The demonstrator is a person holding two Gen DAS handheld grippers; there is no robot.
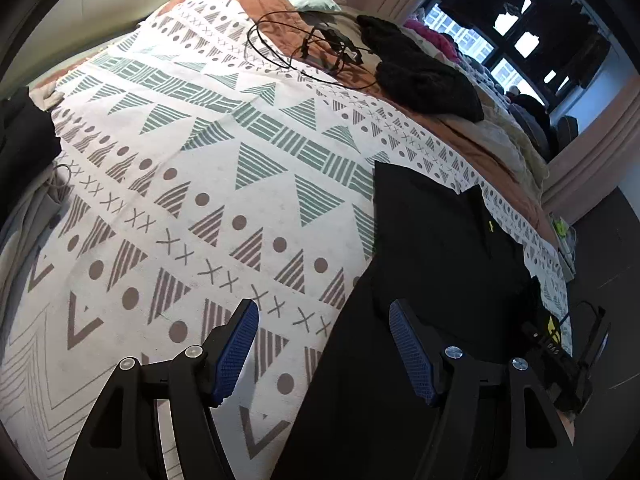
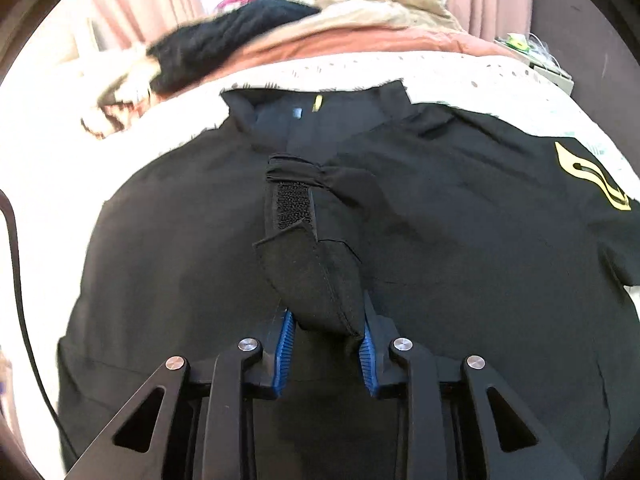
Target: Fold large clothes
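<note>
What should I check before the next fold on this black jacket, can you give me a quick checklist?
1. Right tongs closed on the sleeve cuff: ok, the pads press its end.
2. Left tongs free: ok, open and holding nothing.
3. Black jacket lying flat on the patterned bedspread: ok in the right wrist view, though its lower part is hidden.
4. Velcro tab on the cuff fastened: not ok, it lies exposed.
5. Black cable and dark knit garment away from the jacket: ok.
</note>
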